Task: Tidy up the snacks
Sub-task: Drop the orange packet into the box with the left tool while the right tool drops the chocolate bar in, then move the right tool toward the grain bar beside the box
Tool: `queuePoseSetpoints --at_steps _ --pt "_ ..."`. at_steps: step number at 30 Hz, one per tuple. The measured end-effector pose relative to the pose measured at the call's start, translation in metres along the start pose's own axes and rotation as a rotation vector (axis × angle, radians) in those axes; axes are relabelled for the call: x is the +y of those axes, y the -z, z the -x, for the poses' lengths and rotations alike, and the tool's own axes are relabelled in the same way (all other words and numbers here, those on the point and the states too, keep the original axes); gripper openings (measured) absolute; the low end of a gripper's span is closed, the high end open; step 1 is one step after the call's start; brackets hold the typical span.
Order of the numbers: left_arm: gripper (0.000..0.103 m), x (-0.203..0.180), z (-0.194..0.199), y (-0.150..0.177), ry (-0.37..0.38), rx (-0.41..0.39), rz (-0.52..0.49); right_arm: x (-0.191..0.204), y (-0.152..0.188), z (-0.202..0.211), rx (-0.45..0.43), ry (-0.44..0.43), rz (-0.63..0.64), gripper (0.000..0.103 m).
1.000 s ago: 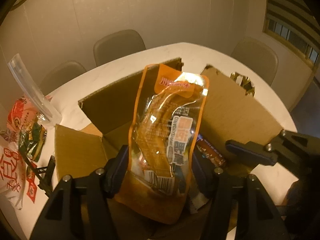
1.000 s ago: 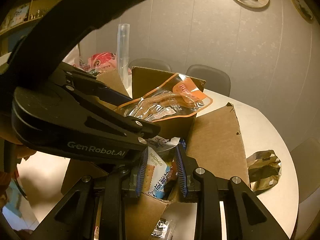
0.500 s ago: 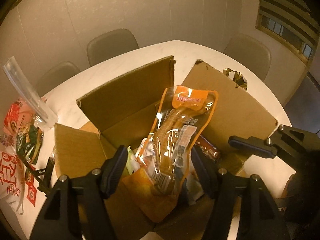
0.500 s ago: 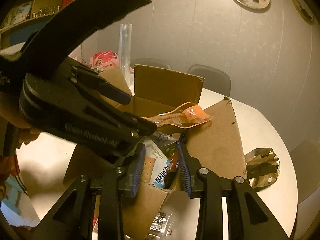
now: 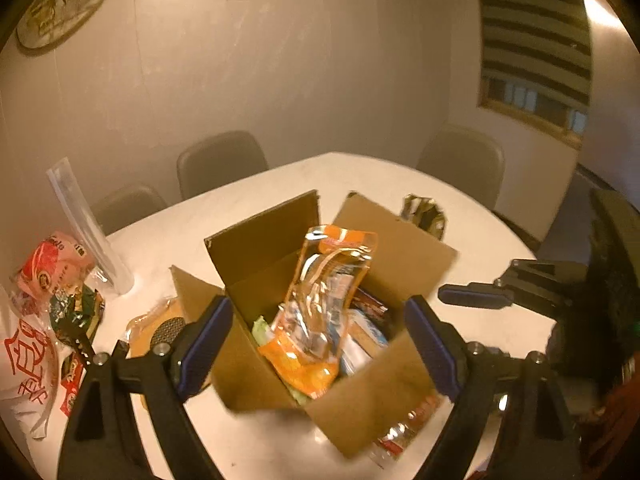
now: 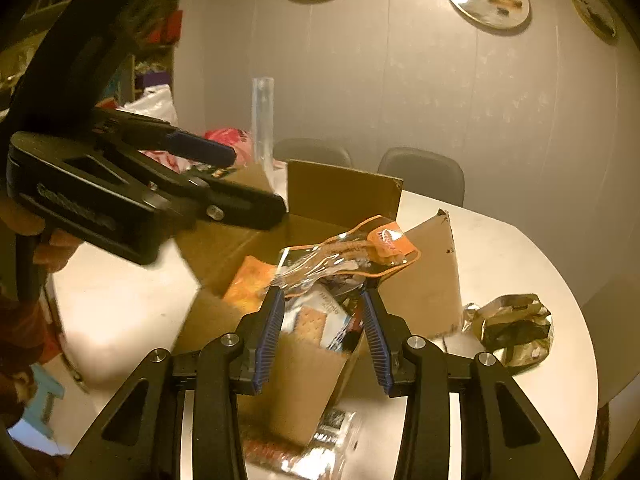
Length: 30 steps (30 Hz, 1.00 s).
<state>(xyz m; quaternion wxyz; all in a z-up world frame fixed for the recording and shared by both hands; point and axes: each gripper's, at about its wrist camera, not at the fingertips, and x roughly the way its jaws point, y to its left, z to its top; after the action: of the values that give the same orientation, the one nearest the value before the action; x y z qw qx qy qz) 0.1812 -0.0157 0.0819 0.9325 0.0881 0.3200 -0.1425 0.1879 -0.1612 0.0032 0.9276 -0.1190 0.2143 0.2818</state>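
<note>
An open cardboard box [image 5: 264,240] stands on the round white table [image 5: 280,184]. An orange and clear snack pouch [image 5: 328,304] lies slanted on top of the other packets inside it. My left gripper [image 5: 318,340] hovers above the box's near side. Its jaws are opening wide, with nothing held between them. In the right wrist view the pouch [image 6: 352,256] rests against the box [image 6: 340,188], above a cracker packet [image 6: 312,324]. My right gripper [image 6: 322,336] is opening too, and the box's near flap shows between its fingers without either pad pressing on it. The left gripper [image 6: 252,182] hangs at upper left.
A crumpled gold foil bag [image 6: 516,328] lies right of the box. A clear plastic tube [image 5: 88,240], a red snack bag [image 5: 48,264] and a white bag [image 5: 24,360] sit at the left. A packet [image 5: 404,428] pokes out under the box's near flap. Chairs ring the far side.
The left gripper let go of the orange pouch, which dropped into the box, then opened wide and pulled back and up. The right gripper's jaws widened and it drew back a little.
</note>
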Motion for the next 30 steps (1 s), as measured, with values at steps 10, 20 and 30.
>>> queuePoseSetpoints --at_steps 10,20,30 --pt "0.086 -0.021 0.036 0.084 0.058 -0.062 -0.031 0.015 0.059 0.034 0.076 -0.094 0.015 0.037" --pt "0.086 -0.025 -0.006 0.151 0.158 0.012 0.036 0.015 0.114 -0.013 0.244 -0.166 0.017 0.037" --pt "0.086 -0.032 -0.038 0.168 0.176 0.063 0.086 0.01 0.105 -0.054 0.286 -0.244 0.129 0.043"
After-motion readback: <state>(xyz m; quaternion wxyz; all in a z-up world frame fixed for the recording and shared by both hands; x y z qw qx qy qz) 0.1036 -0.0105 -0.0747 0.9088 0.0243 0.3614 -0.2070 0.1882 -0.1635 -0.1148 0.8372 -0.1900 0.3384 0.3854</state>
